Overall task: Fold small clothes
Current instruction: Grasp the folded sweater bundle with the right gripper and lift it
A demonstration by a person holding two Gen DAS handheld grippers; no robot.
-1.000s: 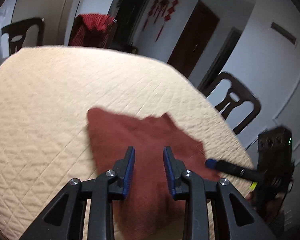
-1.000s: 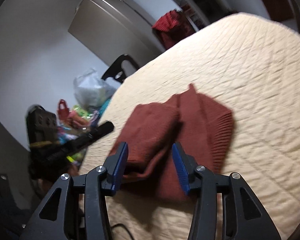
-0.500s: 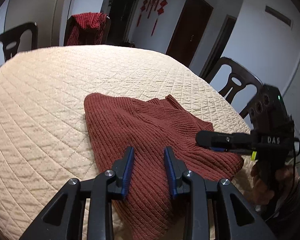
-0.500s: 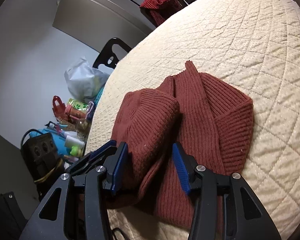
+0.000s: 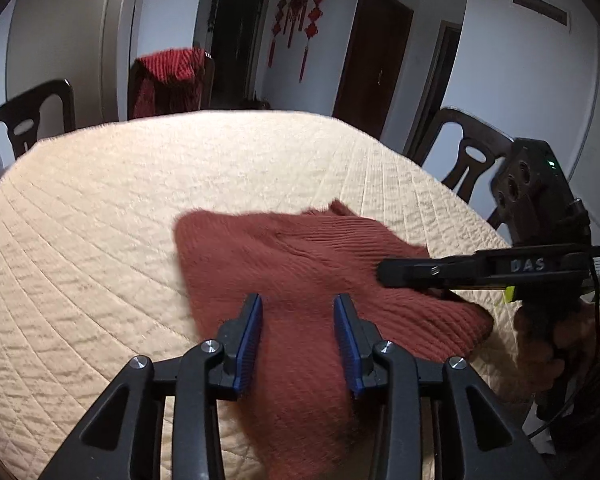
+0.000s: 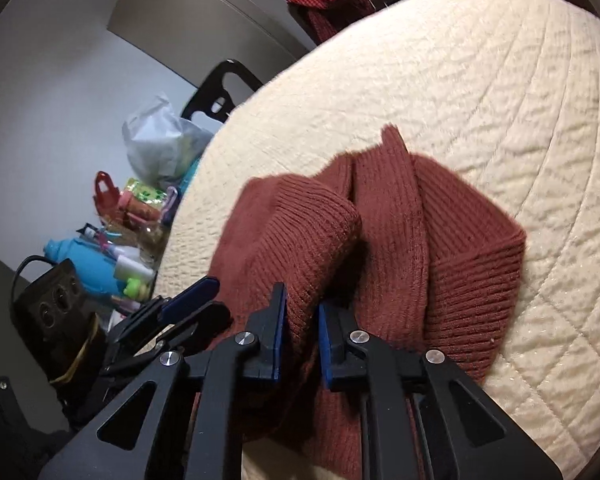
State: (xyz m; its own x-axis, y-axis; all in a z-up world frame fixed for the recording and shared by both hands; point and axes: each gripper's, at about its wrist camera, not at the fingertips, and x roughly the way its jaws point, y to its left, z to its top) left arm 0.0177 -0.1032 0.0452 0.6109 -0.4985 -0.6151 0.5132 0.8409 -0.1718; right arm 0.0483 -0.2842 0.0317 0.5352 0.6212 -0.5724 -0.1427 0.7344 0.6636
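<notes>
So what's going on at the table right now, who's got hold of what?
A person with a handheld gripper in each hand is folding a rust-red knit sweater lying on a table with a cream quilted cover. The right gripper has its jaws pinched on a raised fold of the sweater near the front edge. The left gripper is open, poised over the near part of the sweater and gripping nothing. The garment is partly folded and bunched, not yet a neat stack.
</notes>
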